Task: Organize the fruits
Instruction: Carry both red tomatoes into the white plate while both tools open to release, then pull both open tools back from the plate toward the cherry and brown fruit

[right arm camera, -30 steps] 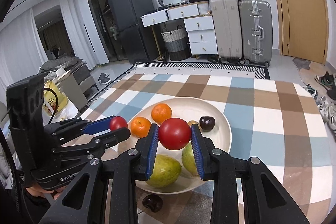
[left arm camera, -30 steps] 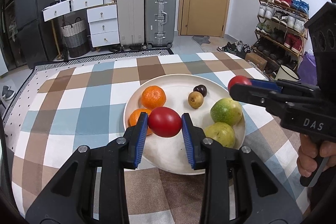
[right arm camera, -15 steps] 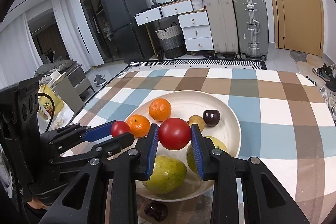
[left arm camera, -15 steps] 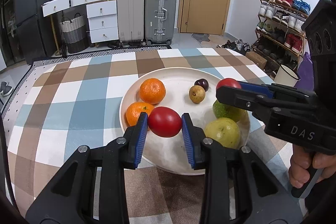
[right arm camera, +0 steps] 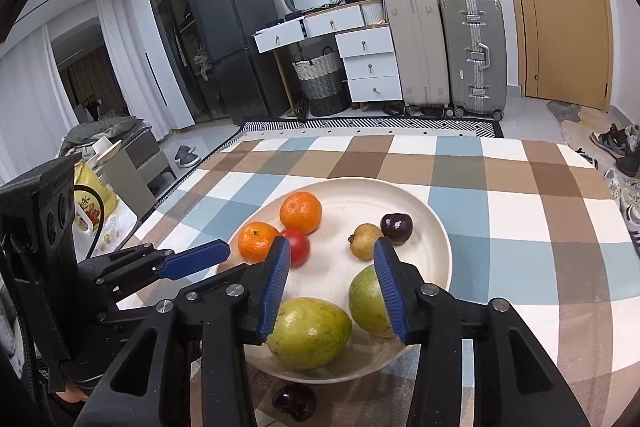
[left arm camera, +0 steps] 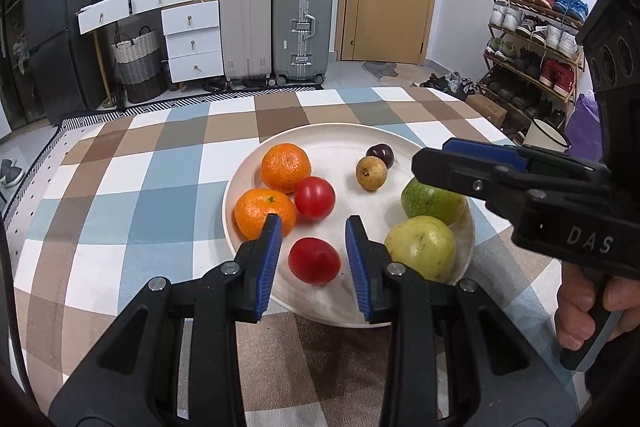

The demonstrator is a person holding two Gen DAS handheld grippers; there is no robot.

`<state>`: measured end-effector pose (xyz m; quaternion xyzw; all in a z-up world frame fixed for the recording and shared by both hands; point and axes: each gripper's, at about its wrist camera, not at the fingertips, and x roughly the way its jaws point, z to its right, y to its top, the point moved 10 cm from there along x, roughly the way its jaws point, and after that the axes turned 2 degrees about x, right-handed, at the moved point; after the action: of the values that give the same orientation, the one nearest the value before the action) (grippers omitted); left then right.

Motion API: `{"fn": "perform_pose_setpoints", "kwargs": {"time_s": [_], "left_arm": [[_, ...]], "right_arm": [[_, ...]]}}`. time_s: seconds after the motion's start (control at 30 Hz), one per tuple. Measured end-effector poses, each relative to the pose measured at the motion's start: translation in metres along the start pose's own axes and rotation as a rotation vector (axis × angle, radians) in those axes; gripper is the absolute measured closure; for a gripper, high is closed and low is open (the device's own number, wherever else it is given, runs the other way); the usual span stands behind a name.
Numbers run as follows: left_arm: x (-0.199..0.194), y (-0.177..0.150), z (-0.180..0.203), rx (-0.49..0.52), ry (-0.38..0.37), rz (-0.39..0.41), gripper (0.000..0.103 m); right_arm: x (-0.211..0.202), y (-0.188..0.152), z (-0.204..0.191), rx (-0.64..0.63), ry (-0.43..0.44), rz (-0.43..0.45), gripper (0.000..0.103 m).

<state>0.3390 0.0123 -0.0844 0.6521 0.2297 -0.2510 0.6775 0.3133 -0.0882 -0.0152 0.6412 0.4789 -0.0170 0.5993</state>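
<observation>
Checked tablecloth; right gripper lettered "DAS", empty-fingered.

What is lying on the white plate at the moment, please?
The white plate holds two oranges, two red tomatoes, two green mangoes, a small tan fruit and a dark plum. The gripper fingers cover parts of the plate's surface.

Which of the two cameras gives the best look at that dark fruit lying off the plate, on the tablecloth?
The right wrist view is the only one showing it. The dark fruit lies on the checked tablecloth just in front of the plate, low between the fingers. The left wrist view shows nothing of it; only the plate's fruits appear there.
</observation>
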Motion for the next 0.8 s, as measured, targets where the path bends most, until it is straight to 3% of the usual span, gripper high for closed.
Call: {"fn": "perform_pose_setpoints", "kwargs": {"time_s": [0.1, 0.17, 0.23, 0.4, 0.6, 0.8], "left_arm": [[0.003, -0.001, -0.002, -0.006, 0.000, -0.017, 0.071], [0.002, -0.001, -0.004, -0.008, 0.004, -0.020, 0.065], [0.000, -0.001, -0.005, -0.013, 0.011, -0.018, 0.050], [-0.011, 0.005, -0.008, -0.031, 0.017, 0.014, 0.019], [-0.024, 0.010, -0.009, -0.047, 0.012, 0.038, 0.001], [-0.039, 0.003, -0.008, -0.041, 0.018, 0.032, 0.001]], "right_arm": [[-0.003, 0.002, 0.002, 0.002, -0.009, 0.009, 0.053], [-0.004, 0.003, 0.004, 0.006, -0.010, 0.012, 0.044], [-0.006, 0.004, 0.005, 0.014, -0.007, 0.016, 0.034], [-0.012, 0.007, 0.008, 0.020, -0.010, 0.031, 0.020], [-0.022, 0.011, 0.008, 0.035, -0.002, 0.044, 0.003], [-0.034, 0.008, 0.003, -0.012, -0.021, 0.031, 0.001]]}}
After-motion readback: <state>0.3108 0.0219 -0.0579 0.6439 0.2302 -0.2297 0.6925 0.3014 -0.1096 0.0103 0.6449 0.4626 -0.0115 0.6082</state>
